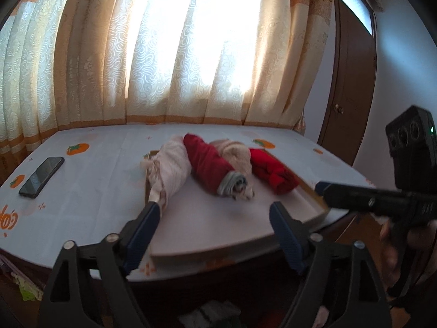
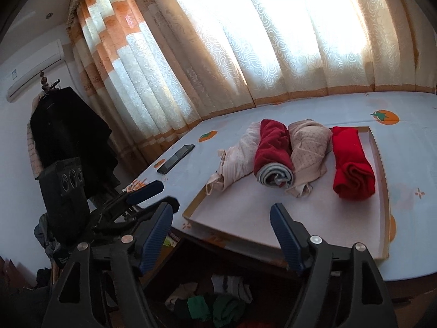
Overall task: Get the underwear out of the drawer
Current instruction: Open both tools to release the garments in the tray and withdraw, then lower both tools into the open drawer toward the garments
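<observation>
Four rolled underwear pieces (image 2: pixel 295 155) lie in a shallow tray (image 2: pixel 382 191) beyond the empty, parted right tongs (image 2: pixel 221 210).

Both wrist views face the tray (image 1: pixel 314 191) closely.

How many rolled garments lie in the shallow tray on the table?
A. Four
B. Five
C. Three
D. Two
A: in the tray lie a pale pink roll, a dark red roll, a dotted beige roll and a bright red roll, side by side.
</observation>
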Action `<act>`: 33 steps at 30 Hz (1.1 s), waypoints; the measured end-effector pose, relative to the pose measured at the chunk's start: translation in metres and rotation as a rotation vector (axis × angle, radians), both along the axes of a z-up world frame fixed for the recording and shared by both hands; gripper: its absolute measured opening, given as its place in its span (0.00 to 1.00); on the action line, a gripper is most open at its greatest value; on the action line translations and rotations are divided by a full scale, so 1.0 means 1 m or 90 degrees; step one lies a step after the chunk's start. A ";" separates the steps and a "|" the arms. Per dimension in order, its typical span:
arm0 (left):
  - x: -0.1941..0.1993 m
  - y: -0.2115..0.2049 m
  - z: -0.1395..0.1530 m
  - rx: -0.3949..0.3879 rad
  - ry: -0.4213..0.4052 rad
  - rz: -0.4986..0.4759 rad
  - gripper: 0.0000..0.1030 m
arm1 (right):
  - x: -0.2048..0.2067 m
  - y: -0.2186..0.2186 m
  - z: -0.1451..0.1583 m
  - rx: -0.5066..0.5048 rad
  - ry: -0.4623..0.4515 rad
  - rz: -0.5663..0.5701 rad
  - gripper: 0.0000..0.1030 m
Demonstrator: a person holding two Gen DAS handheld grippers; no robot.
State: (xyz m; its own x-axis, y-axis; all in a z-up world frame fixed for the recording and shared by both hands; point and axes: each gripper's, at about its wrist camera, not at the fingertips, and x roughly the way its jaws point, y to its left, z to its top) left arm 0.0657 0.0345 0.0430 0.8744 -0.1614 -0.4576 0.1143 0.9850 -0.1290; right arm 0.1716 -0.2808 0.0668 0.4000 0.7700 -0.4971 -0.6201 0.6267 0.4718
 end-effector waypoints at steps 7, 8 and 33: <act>-0.022 0.003 -0.025 0.005 0.025 0.005 0.84 | -0.019 -0.014 -0.017 -0.021 0.009 0.007 0.75; -0.024 0.003 -0.028 0.006 0.030 0.006 0.84 | -0.021 -0.016 -0.020 -0.025 0.011 0.008 0.75; -0.046 0.004 -0.115 0.080 0.198 -0.020 0.85 | -0.064 -0.055 -0.112 -0.244 0.049 0.099 0.75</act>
State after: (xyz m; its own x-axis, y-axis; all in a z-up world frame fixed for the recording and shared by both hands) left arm 0.0197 0.0384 -0.0721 0.6849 -0.1114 -0.7201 0.1188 0.9921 -0.0405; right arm 0.1078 -0.3363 -0.0456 0.2438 0.5723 -0.7829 -0.6938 0.6670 0.2715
